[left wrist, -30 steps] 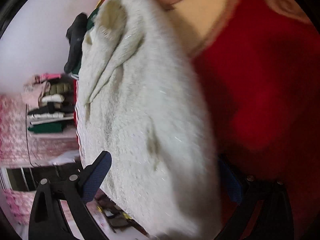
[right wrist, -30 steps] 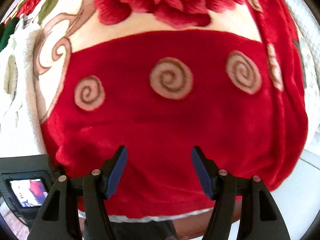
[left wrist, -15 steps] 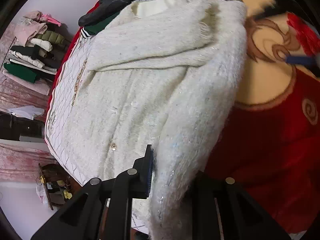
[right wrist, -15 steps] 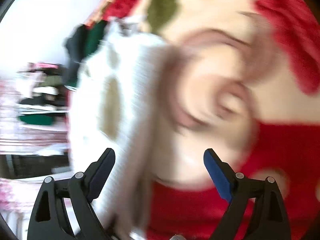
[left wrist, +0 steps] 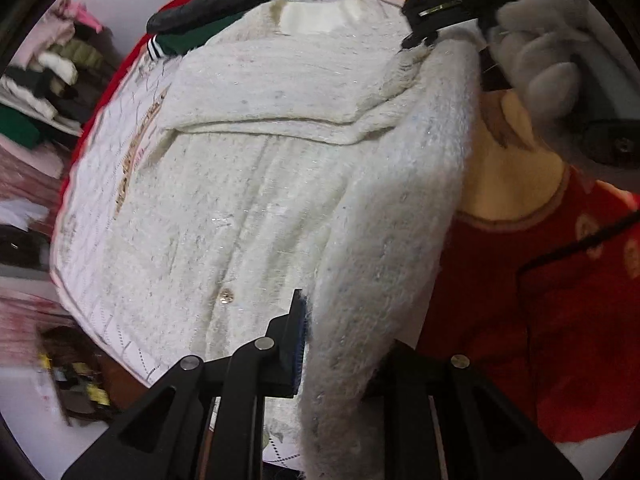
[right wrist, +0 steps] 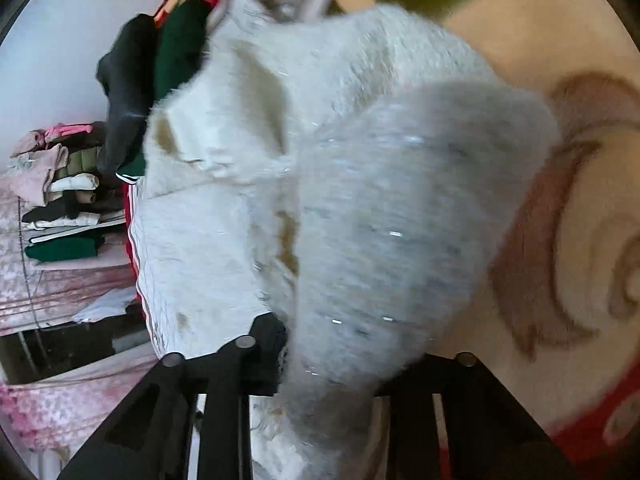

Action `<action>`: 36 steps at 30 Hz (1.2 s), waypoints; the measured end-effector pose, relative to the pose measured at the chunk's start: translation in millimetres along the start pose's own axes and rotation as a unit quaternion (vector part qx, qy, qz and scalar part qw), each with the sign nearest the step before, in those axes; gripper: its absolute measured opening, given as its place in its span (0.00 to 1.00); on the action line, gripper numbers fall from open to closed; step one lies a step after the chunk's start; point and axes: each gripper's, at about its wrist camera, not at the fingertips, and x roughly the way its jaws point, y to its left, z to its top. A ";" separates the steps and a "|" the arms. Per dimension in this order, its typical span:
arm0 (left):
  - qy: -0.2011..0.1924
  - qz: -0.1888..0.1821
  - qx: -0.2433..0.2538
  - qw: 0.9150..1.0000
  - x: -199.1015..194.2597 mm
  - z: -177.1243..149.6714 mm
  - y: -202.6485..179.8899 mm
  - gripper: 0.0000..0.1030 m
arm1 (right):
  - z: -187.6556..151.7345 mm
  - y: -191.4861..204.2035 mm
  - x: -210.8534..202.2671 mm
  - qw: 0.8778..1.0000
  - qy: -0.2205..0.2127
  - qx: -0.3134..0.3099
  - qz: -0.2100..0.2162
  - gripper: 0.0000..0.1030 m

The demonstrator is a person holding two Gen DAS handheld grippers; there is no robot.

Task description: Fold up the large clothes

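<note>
A fuzzy white cardigan [left wrist: 248, 184] lies spread across a red floral blanket [left wrist: 560, 320], filling the centre of both wrist views, one sleeve [left wrist: 280, 92] already laid across its chest. The left tool [left wrist: 340, 344], at the bottom of its frame, is clamped on the garment's right-hand edge near the hem, apparently so that side can be carried over in a lengthwise fold. The right tool [right wrist: 328, 360], seen also at upper right of the left view beside a gloved hand [left wrist: 540, 40], is closing on the same edge near the shoulder, cloth between its jaws. Two grips keep the long edge straight. Stacked clothes [right wrist: 60, 200] wait at left.
</note>
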 end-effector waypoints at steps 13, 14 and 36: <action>0.006 -0.130 -0.116 0.985 10.7 25.9 231.1 0.19 | -37.1 255.7 53.7 0.986 -0.040 -0.075 -0.143 0.24; 0.006 -0.137 -0.129 0.982 16.1 26.0 246.6 0.19 | -36.9 273.2 71.1 0.984 -0.038 -0.075 -0.154 0.24; 0.047 -0.121 -0.256 0.958 112.0 5.0 386.5 0.88 | -38.1 259.9 101.2 0.991 -0.057 -0.094 -0.082 0.73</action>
